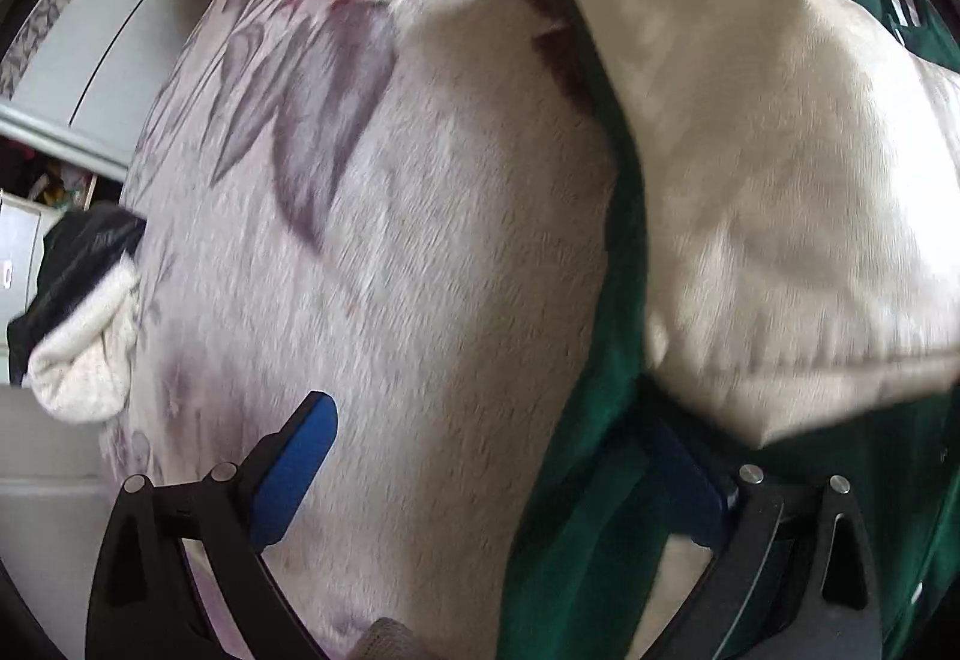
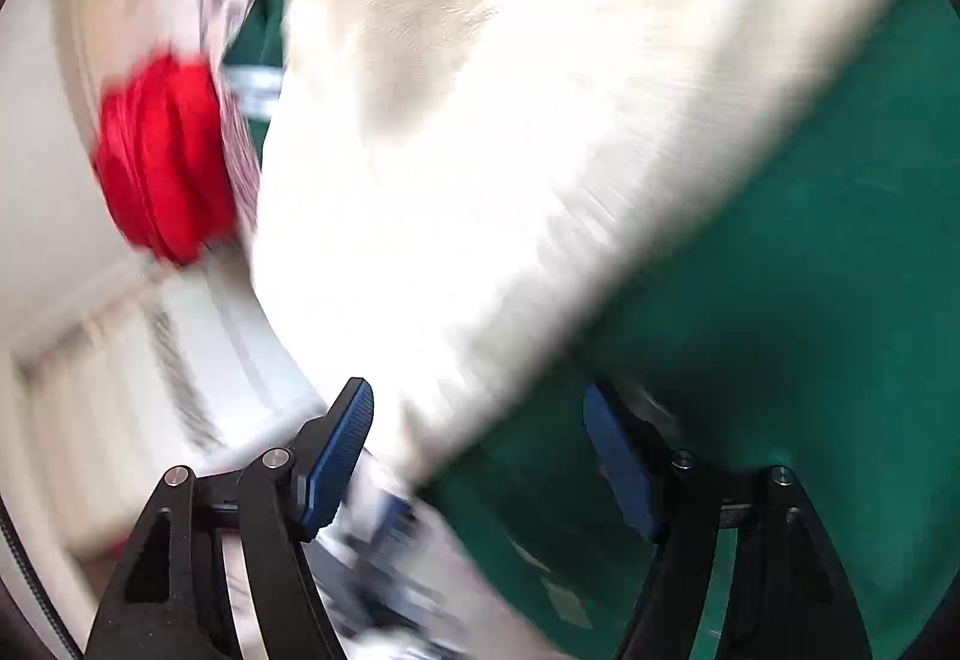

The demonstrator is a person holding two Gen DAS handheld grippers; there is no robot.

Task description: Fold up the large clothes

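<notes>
**Green and cream jacket, both jaws wide**

Blue-padded and spread wide, the left gripper [image 1: 504, 456] grips nothing; its right pad sits in the green jacket [image 1: 606, 360] edge, its left pad over the floral blanket [image 1: 390, 240]. The jacket lies to that gripper's right, its cream sleeve [image 1: 780, 180] running away from the camera, long axis roughly along the fingers. The right gripper [image 2: 480, 450] is also wide open, with cream and green cloth just ahead between its pads; heavy blur hides whether they touch. Judging by this, the right hand is nearer the cloth. A red garment [image 2: 162, 162] lies off left.
</notes>
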